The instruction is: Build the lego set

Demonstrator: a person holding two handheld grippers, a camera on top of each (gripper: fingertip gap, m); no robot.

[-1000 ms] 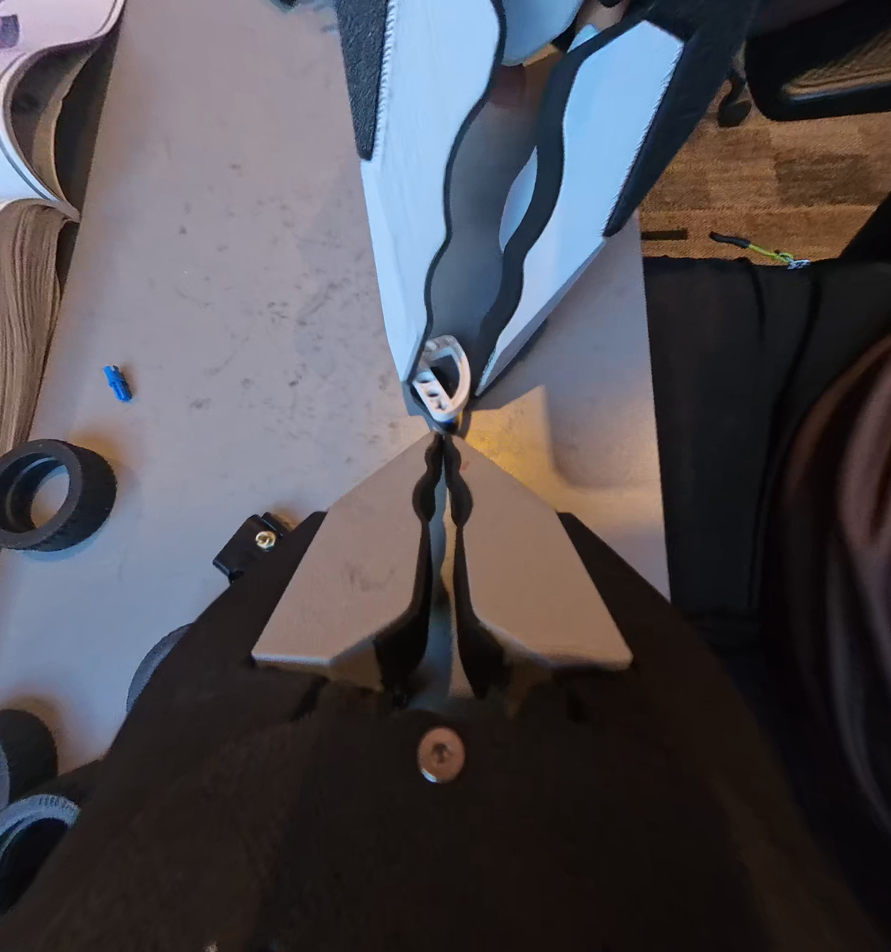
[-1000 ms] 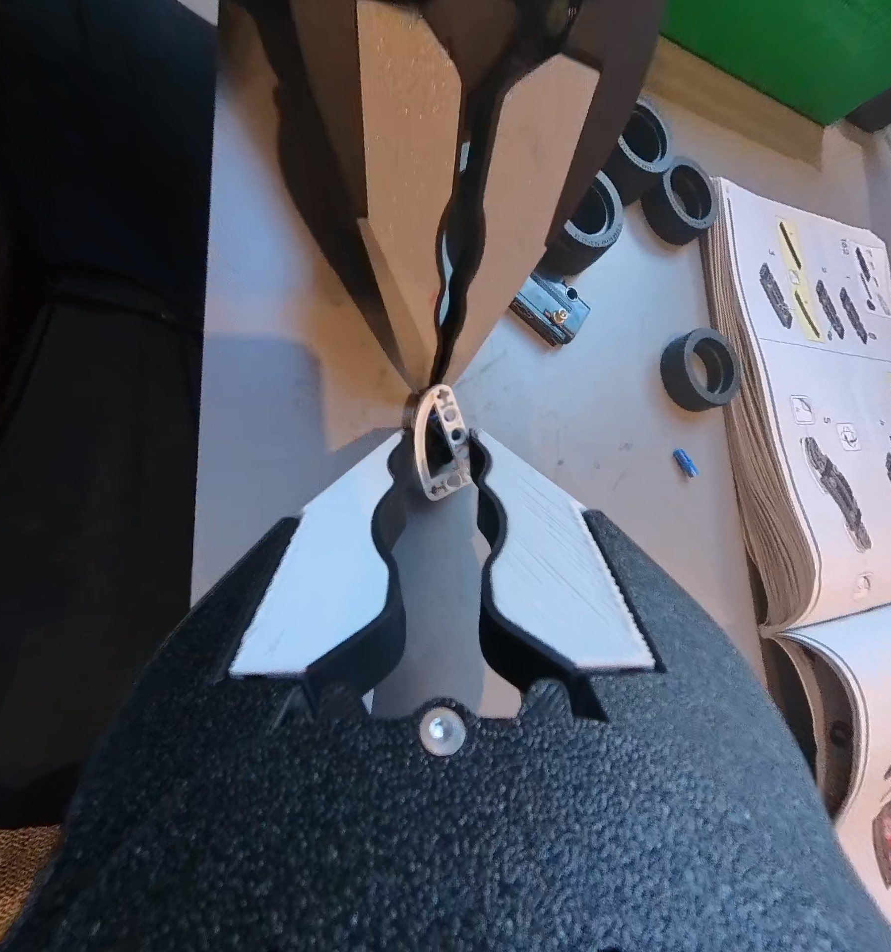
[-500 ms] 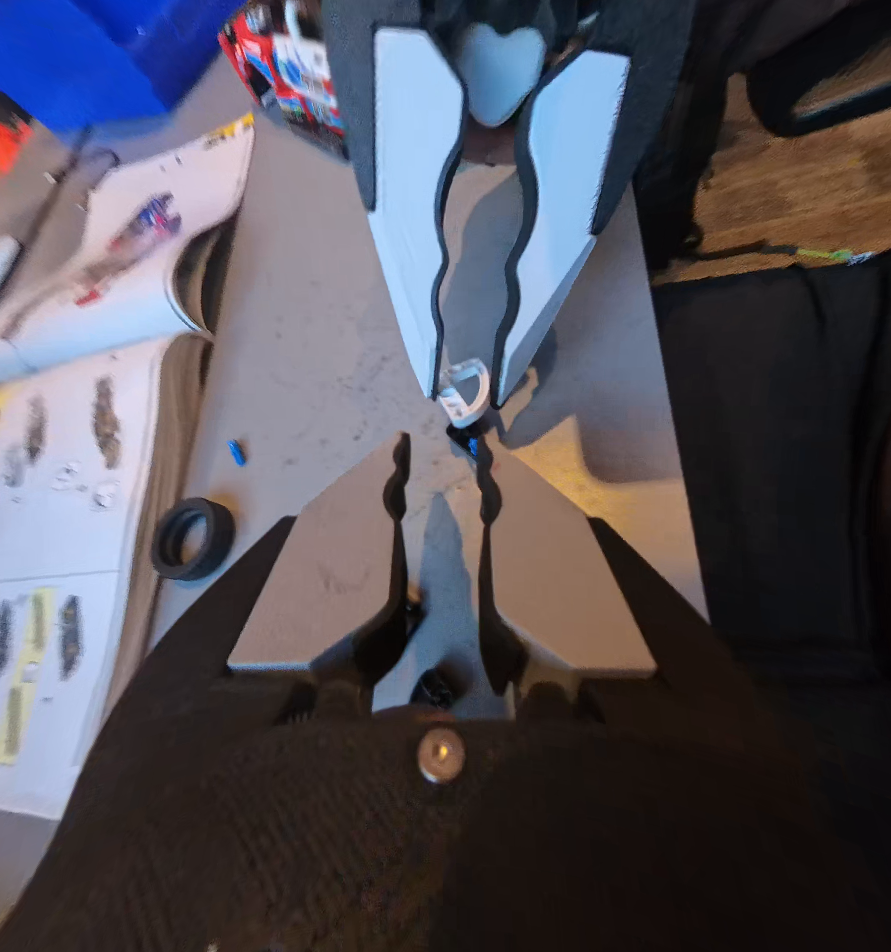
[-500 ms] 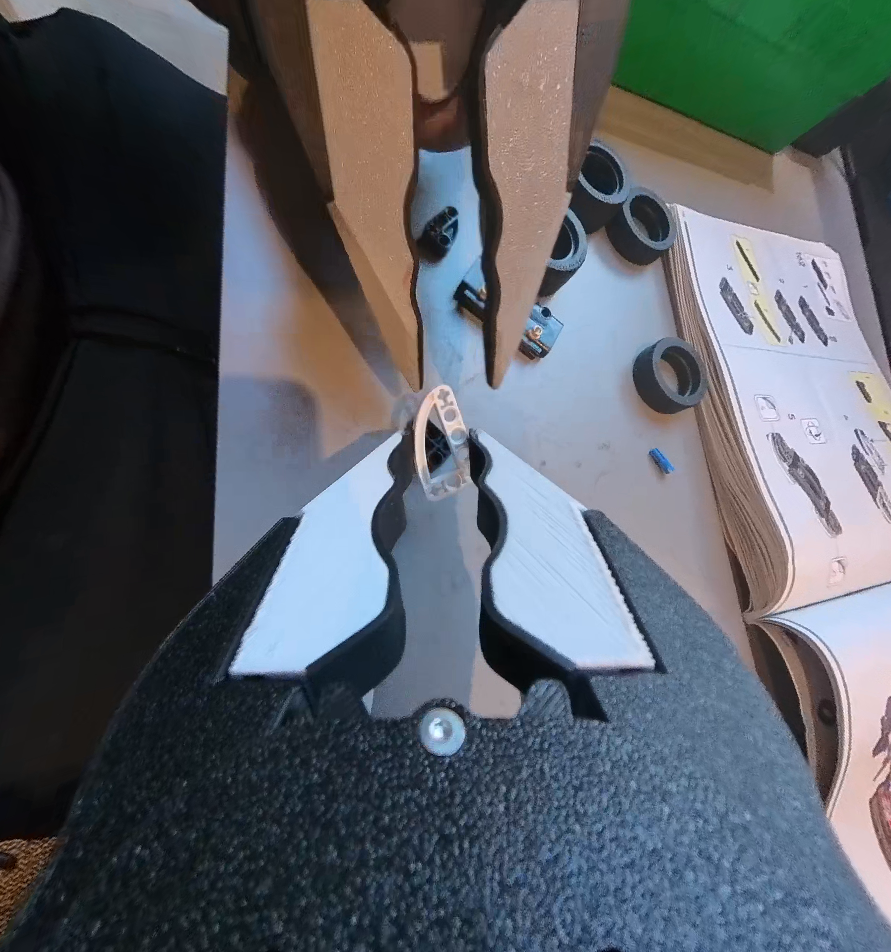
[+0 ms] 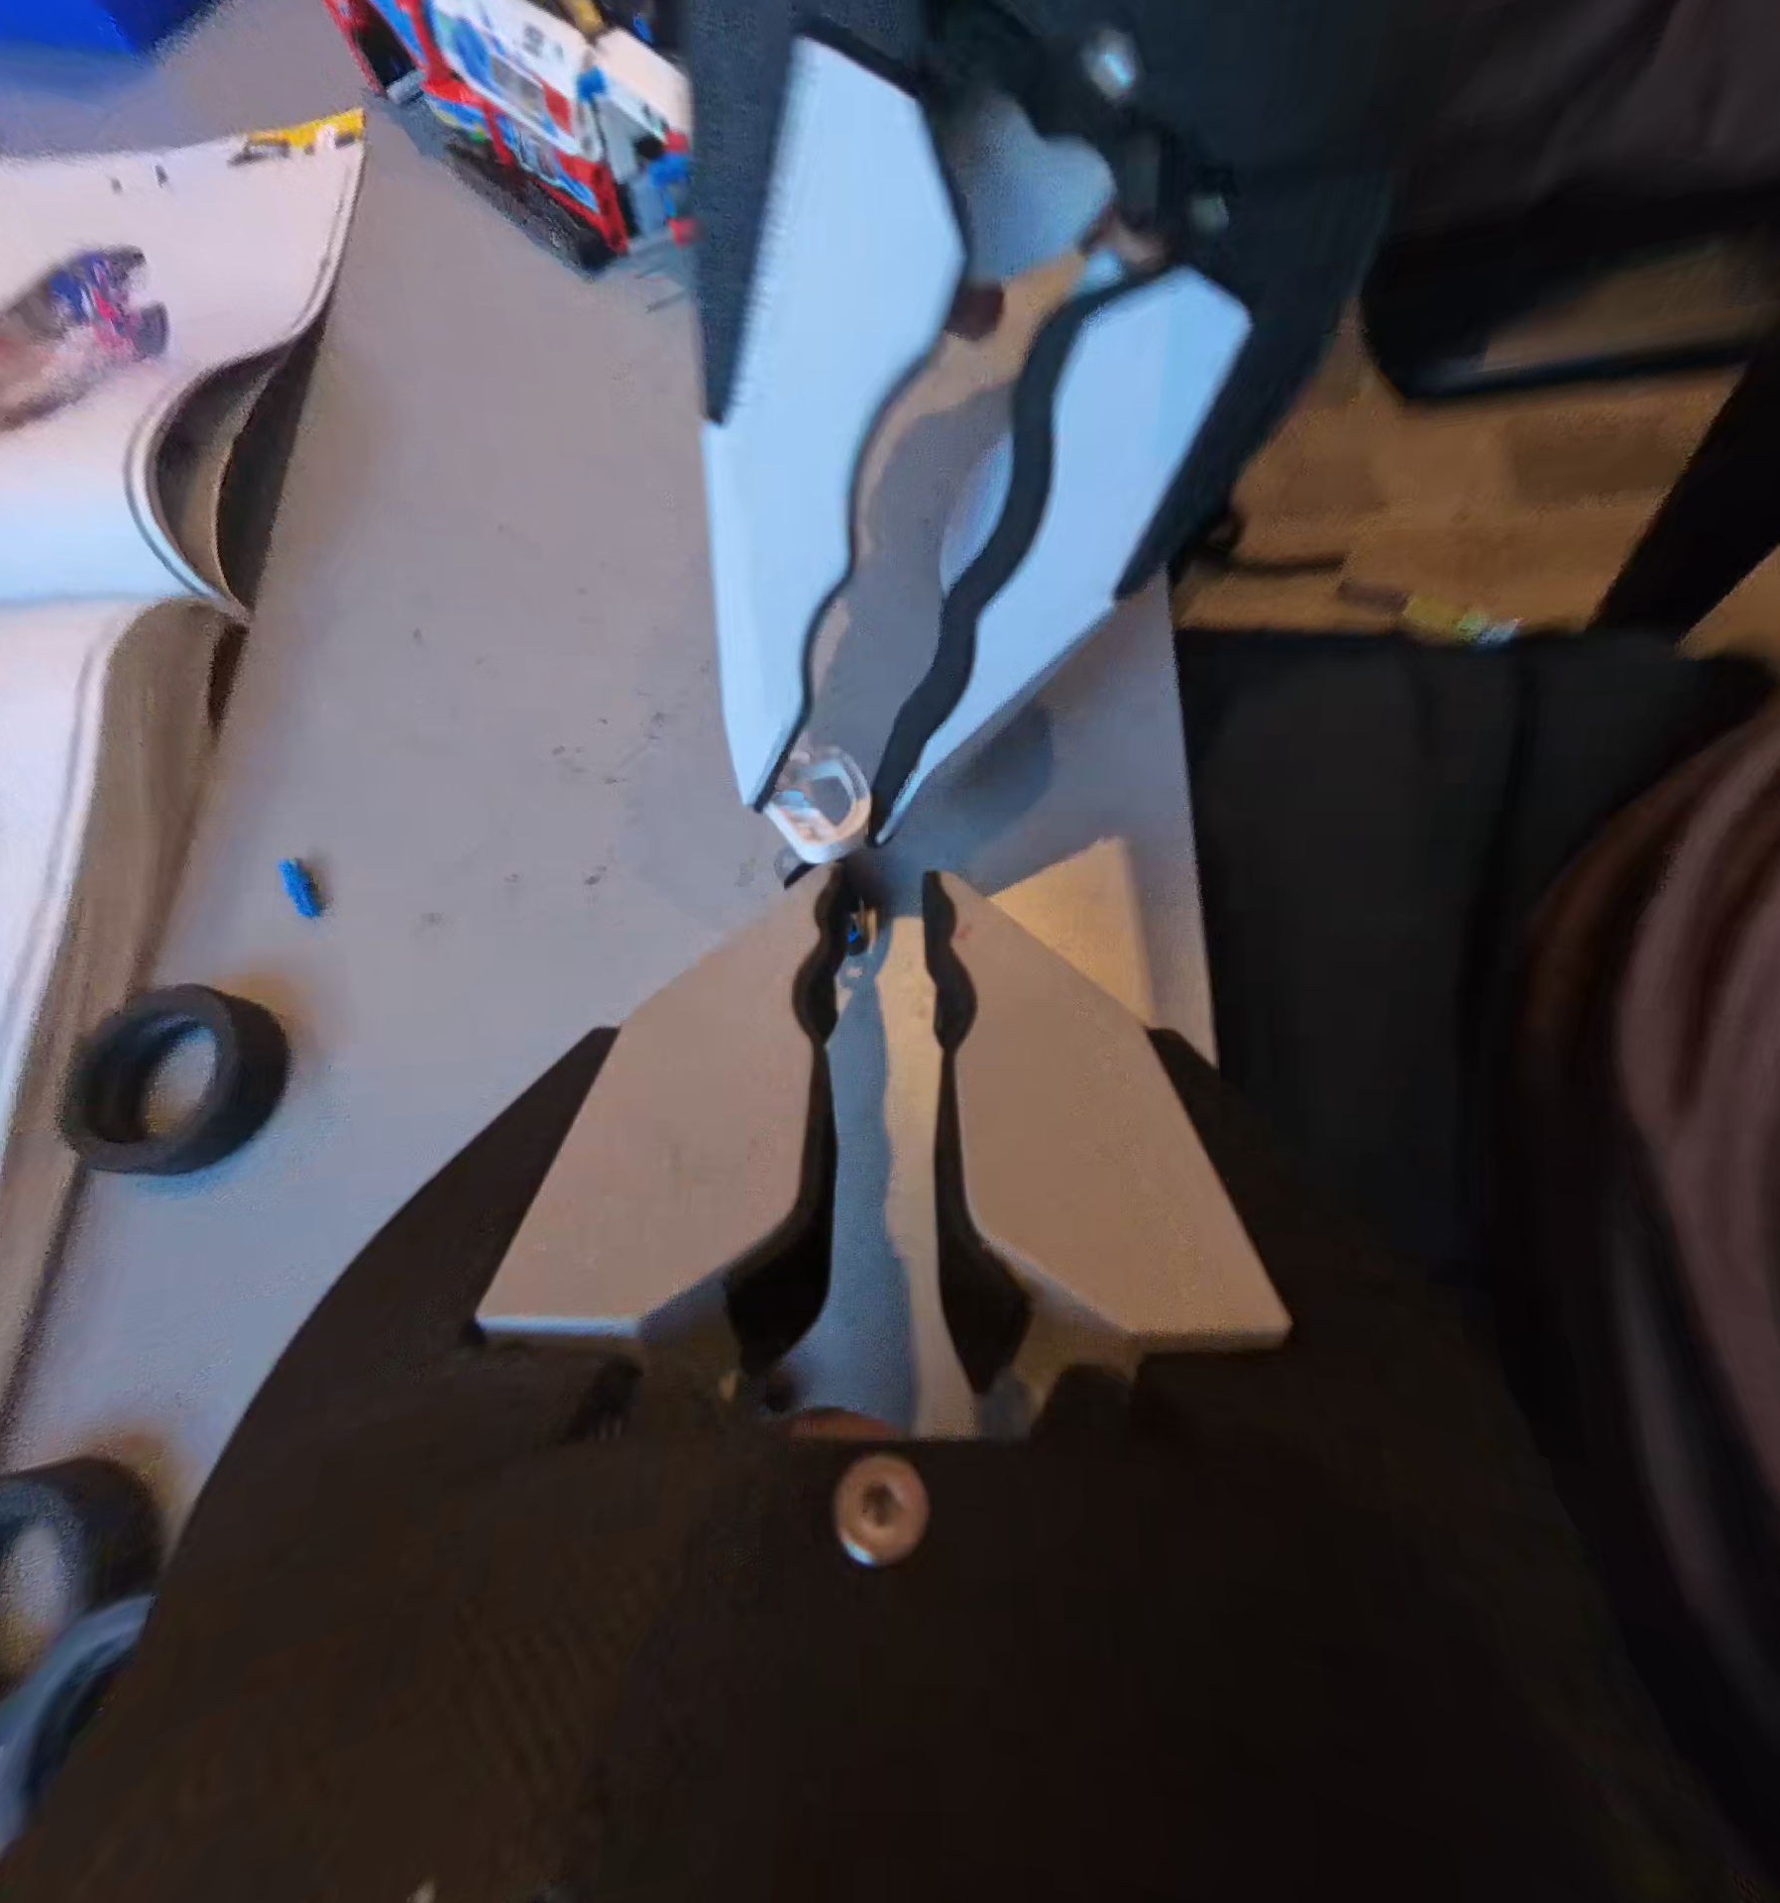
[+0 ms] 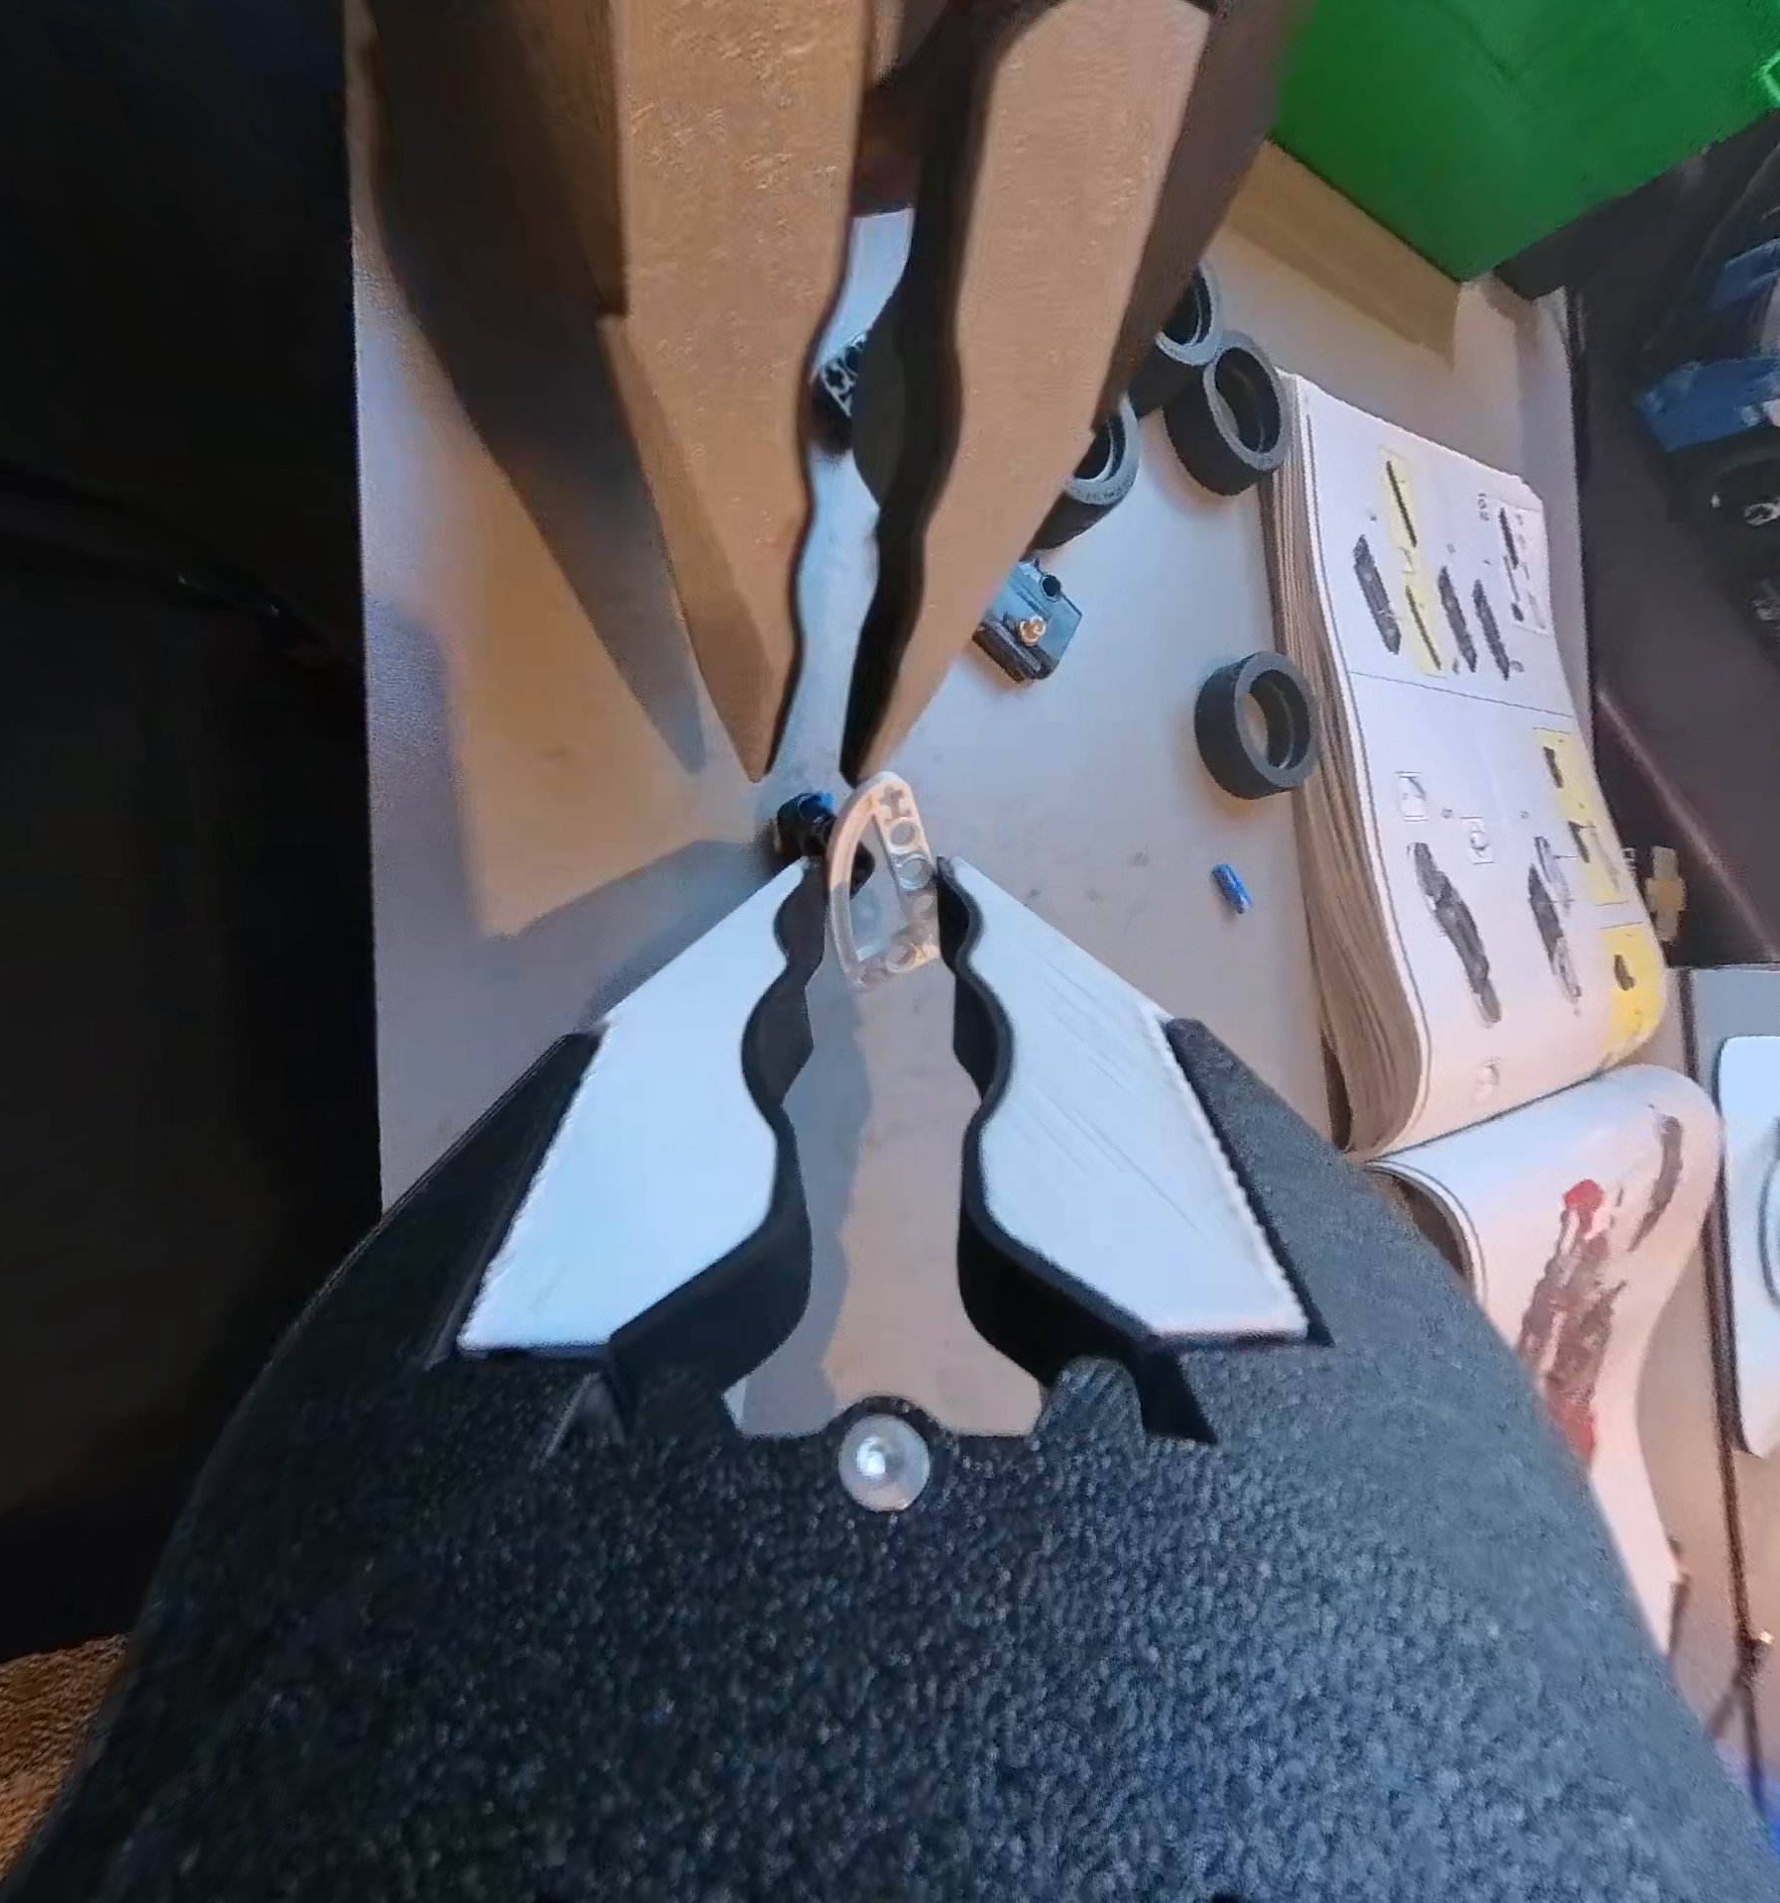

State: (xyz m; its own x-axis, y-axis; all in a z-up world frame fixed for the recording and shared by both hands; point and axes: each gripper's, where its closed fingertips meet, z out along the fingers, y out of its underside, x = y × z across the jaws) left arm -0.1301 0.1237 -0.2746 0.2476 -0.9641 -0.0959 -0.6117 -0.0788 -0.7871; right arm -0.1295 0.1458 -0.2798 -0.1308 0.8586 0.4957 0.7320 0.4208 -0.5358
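**Clear curved piece held in right tongs, small dark pin at left tongs' tips**

Clear curved lego piece [image 6: 881, 891], arched on one side with a row of holes on the other, sits pinched between the tips of the right tongs [image 6: 870, 875]. The tongs are narrowed onto it; the piece stands up out of the tips, above the table [image 6: 1071, 783]. From the left wrist view the same piece [image 5: 816, 801] shows at the end of the white tongs.

Left tongs [image 5: 876, 891] point tip to tip at the right ones, fingers a narrow gap apart. A small dark pin with a blue end [image 5: 855, 927] lies just at their tips, against one finger; whether it is gripped or only resting on the table I cannot tell. In the right wrist view the pin [image 6: 801, 824] sits just left of the clear piece, close under the tan tips.

Further out on the table: a small blue peg [image 6: 1234, 888] lying loose, a black rubber tyre [image 6: 1259, 737] near the open instruction booklet [image 6: 1432, 824], more tyres [image 6: 1226, 417] at the far end, and a small black block with a brass stud [image 6: 1028, 633]. A green box [image 6: 1545, 113] stands at the far edge. A red and white toy box [image 5: 536, 134] is blurred at the other end.
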